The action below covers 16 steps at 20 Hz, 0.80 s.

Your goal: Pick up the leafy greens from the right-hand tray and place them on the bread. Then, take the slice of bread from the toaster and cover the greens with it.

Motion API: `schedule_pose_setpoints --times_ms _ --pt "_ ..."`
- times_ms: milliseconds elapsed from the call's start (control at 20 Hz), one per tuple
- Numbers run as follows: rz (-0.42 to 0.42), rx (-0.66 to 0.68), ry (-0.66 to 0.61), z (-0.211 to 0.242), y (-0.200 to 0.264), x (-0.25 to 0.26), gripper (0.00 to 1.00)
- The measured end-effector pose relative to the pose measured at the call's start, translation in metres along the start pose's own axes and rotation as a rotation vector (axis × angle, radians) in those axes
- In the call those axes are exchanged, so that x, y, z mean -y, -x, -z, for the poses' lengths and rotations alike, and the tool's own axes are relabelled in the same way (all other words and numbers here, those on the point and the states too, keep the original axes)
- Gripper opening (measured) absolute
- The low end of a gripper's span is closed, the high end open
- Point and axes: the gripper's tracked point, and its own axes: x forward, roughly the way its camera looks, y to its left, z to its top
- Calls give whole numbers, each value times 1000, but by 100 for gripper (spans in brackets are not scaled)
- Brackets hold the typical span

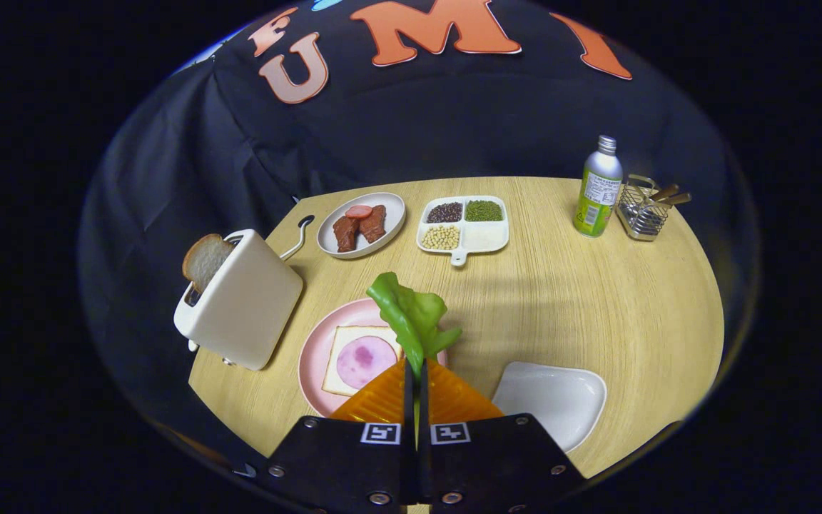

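My gripper (415,371) is shut on the stem of the leafy greens (411,314), which stick up ahead of the fingertips above the table. Under and just left of them lies a pink plate (315,350) bearing a bread slice (343,360) topped with a round slice of ham (367,361). A white toaster (243,307) stands left of the plate, a slice of bread (204,260) poking out of its slot. To the right of the fingers sits an empty white tray (554,400).
Beyond the greens, a grey plate of meat (362,223) and a white divided dish of beans (464,223) sit at the back of the round wooden table (596,314). A green bottle (598,187) and a wire cutlery holder (643,208) stand far right.
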Motion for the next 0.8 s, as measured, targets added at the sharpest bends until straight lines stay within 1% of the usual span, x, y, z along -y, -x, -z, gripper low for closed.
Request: schedule_pose_setpoints --times_ms 200,450,800 --pt "-18 -13 -1 -1 -17 -11 1" --pt "-25 -57 10 9 -45 -25 2" --pt "-89 -127 -1 27 -76 -65 3"
